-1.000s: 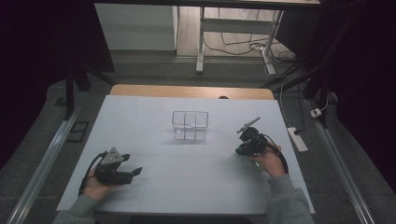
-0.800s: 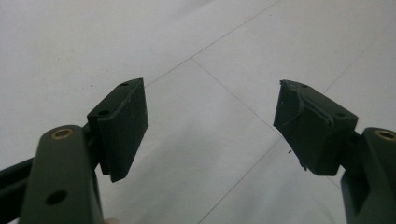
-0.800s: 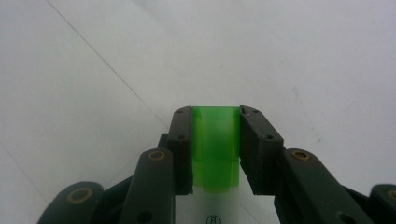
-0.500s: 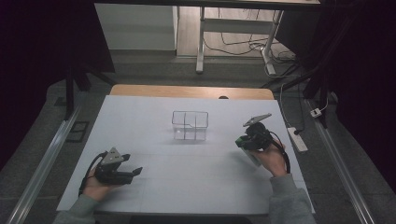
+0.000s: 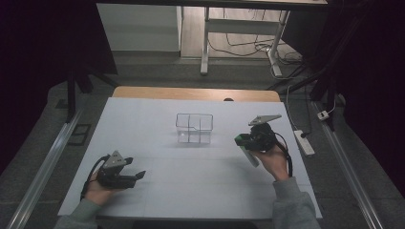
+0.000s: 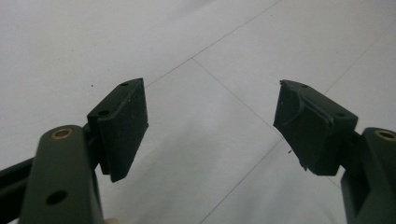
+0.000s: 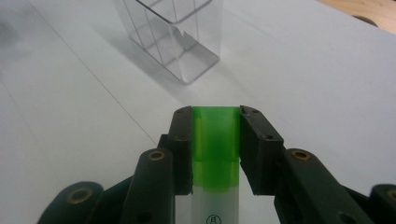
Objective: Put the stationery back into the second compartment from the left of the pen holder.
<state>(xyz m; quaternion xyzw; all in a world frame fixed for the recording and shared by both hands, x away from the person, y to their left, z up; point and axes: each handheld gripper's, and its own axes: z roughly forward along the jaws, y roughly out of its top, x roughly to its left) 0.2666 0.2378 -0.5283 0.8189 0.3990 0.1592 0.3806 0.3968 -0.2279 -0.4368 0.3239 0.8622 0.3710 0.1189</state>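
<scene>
The right gripper [image 7: 215, 154] pinches the green cap of a white marker pen [image 7: 215, 149], whose long axis runs back between the jaws toward the hand. Ahead of those jaws and slightly left, apart from them, stands the clear divided organizer box [image 7: 173, 35] on the white table [image 7: 327, 84]; the right hand [image 5: 270, 160] is much nearer it. The left gripper [image 6: 210, 126] rests spread and empty, well apart from the box.

Green-capped white tube [image 7: 215, 154], black-jawed grippers, clear divided box [image 5: 194, 128], white gridded table [image 5: 191, 176], grey sleeves.
</scene>
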